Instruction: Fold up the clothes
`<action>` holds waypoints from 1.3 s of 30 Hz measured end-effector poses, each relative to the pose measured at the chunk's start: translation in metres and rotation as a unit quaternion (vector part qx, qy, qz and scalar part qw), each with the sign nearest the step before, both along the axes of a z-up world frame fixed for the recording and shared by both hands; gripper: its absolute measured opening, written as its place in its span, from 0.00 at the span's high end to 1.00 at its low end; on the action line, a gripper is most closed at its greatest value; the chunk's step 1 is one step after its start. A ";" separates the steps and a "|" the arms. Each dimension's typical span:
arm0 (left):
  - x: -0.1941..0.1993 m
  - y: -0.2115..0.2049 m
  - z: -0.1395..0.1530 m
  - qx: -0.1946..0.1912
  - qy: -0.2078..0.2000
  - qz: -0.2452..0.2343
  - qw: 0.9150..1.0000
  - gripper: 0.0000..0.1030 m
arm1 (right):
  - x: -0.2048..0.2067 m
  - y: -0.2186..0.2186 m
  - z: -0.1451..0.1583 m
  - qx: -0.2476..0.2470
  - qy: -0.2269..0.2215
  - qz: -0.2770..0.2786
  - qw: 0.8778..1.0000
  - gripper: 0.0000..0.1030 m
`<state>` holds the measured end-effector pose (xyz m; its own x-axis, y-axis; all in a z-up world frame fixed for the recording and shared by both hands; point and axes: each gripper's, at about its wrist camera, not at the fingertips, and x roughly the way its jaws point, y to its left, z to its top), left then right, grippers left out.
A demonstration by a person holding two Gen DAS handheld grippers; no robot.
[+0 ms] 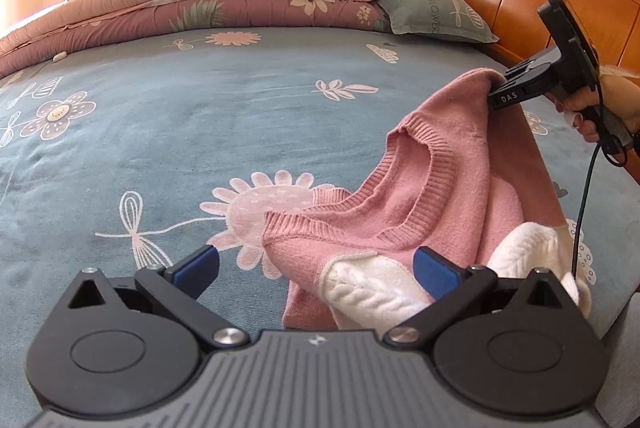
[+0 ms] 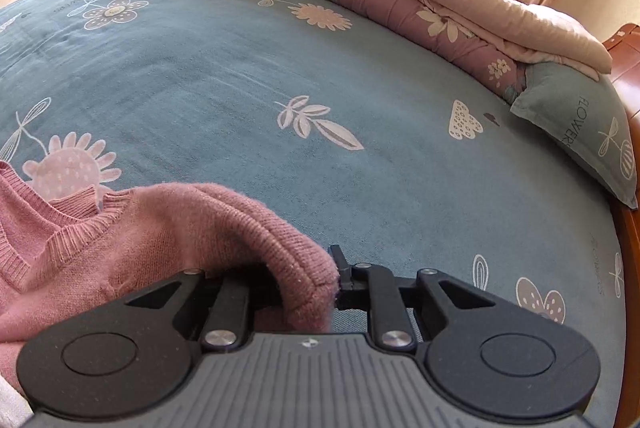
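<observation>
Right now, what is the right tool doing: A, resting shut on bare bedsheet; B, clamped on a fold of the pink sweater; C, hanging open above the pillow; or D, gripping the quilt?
B: the right tool is shut on a raised fold of the pink sweater, lifting it off the bed.

Both tools share one build: a ribbed grey body flanked by two round black housings, each with a shallow disc moulded in, and black link arms pinned by shiny silver screws. The left tongs (image 1: pixel 316 266) end in blue pads (image 1: pixel 434 270). The right tongs (image 1: pixel 496 92) carry white letters "DAS" on a black finger, a flat black plate on top, and a thin black cable (image 1: pixel 586 196) trailing from the handle. A grey cuff (image 1: pixel 616 124) shows at the wrist.
</observation>
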<state>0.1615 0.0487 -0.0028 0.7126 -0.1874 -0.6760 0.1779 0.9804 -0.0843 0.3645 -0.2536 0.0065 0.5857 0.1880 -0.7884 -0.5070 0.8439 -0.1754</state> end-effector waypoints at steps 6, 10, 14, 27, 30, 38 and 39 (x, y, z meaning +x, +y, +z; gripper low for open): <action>0.011 0.006 -0.007 -0.014 0.007 0.010 1.000 0.01 | 0.054 -0.040 -0.018 0.040 0.054 -0.088 0.994 0.77; 0.017 0.008 -0.012 -0.029 0.013 0.012 0.999 0.01 | 0.074 -0.065 -0.036 0.045 0.060 -0.153 0.985 0.77; 0.017 0.006 -0.013 -0.017 0.019 0.015 1.000 0.01 | 0.082 -0.083 -0.056 0.036 0.058 -0.211 0.975 0.75; -0.010 -0.004 -0.012 -0.027 0.038 0.008 0.999 0.01 | -0.007 -0.105 -0.005 0.092 0.038 -0.185 0.978 0.34; -0.018 -0.009 -0.012 -0.031 0.046 -0.001 0.998 0.01 | -0.043 -0.122 -0.016 0.134 0.073 -0.192 0.969 0.33; -0.036 -0.023 -0.010 -0.030 0.053 -0.014 0.998 0.01 | -0.137 -0.151 -0.065 0.275 0.143 -0.225 0.924 0.23; -0.038 -0.025 -0.010 -0.030 0.055 -0.014 0.998 0.01 | -0.148 -0.155 -0.071 0.293 0.149 -0.231 0.916 0.20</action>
